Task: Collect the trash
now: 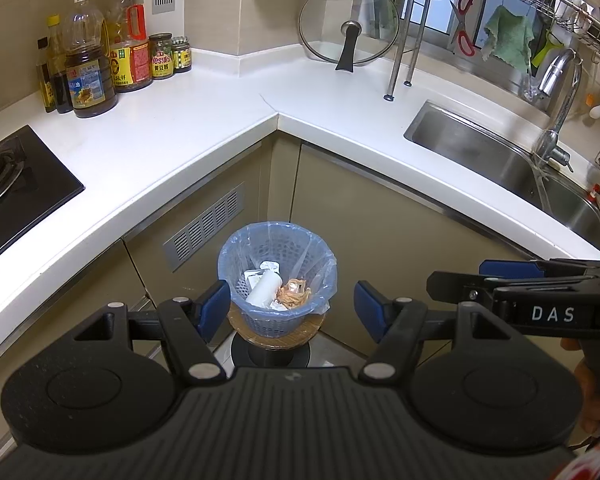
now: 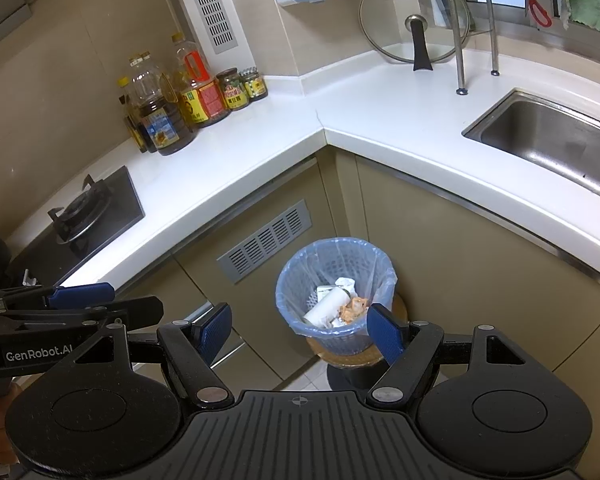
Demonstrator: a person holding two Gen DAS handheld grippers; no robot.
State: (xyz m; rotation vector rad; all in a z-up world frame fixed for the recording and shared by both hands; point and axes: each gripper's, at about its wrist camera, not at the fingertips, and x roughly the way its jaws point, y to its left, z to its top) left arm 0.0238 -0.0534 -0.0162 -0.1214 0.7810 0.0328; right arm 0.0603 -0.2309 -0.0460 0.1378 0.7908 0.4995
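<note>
Both hand-held tools hang above the floor of a corner kitchen, pointing down at a small blue plastic mesh wastebasket (image 1: 277, 280) lined with a thin clear bag. The basket stands on a round wooden disc (image 1: 278, 338) atop a black pedestal, in the angle where the beige cabinet doors meet. The left gripper (image 1: 290, 310) has its blue-padded fingers (image 1: 214, 308) spread wide with nothing between them; in its own view the basket sits in the gap, well below the pads. The right gripper (image 2: 298, 330) is likewise spread and empty, and the basket shows at 1 o'clock from its midpoint, partly behind its right pad. Inside the basket lie a white paper tube (image 1: 263, 289), crumpled white wrappers (image 1: 269, 267) at 12 o'clock from the tube, and a tangle of orange-brown scraps (image 1: 296, 294) at 3 o'clock from it. The white L-shaped countertop (image 1: 204, 116) runs above. On it, at 10 o'clock from the basket in the left view, stands a cluster of oil bottles and sauce jars (image 1: 112, 68); a glass pot lid with a black handle (image 1: 349, 26) leans at 1 o'clock, and the stainless steel sink (image 1: 500, 160) lies at 2 o'clock.
</note>
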